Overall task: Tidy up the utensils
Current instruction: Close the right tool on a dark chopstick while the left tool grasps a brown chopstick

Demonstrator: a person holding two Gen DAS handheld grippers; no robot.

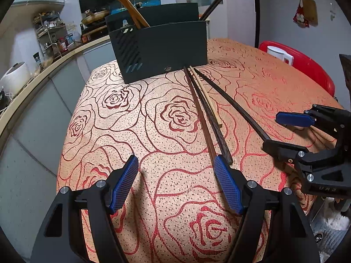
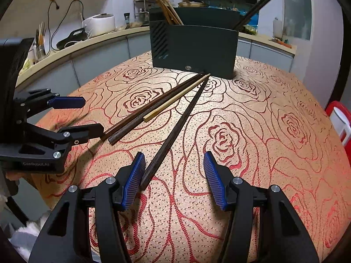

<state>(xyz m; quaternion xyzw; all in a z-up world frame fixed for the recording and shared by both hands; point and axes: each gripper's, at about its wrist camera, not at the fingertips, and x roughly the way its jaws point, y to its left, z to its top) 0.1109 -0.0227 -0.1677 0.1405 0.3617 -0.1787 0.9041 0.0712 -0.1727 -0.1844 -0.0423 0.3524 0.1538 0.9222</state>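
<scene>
- Dark grey-green rectangular plastic utensil holder upright at far edge of worktop under orange rose-patterned cloth; already loaded with light-brown wooden chopsticks in left compartment and dark wooden chopsticks at right end.
- Remaining on cloth: four loose sticks, tips gathered just in front of holder, butts fanned toward cameras.
- Reddish-brown wooden chopstick and dark speckled wooden chopstick side by side, touching or nearly so; short pale bamboo chopstick just beside them.
- Long dark wooden chopstick apart from trio, butt end beside left pad of right hand-held gripper.
- Right hand-held gripper: jaws moderately wide, nothing clamped; stick inside the gap, not pressed.
- Left hand-held gripper: jaws wide, empty; right pad just beside butts of paired sticks.
- Judged status: sorting partly complete; four sticks left to lift and drop into matching compartments.
</scene>
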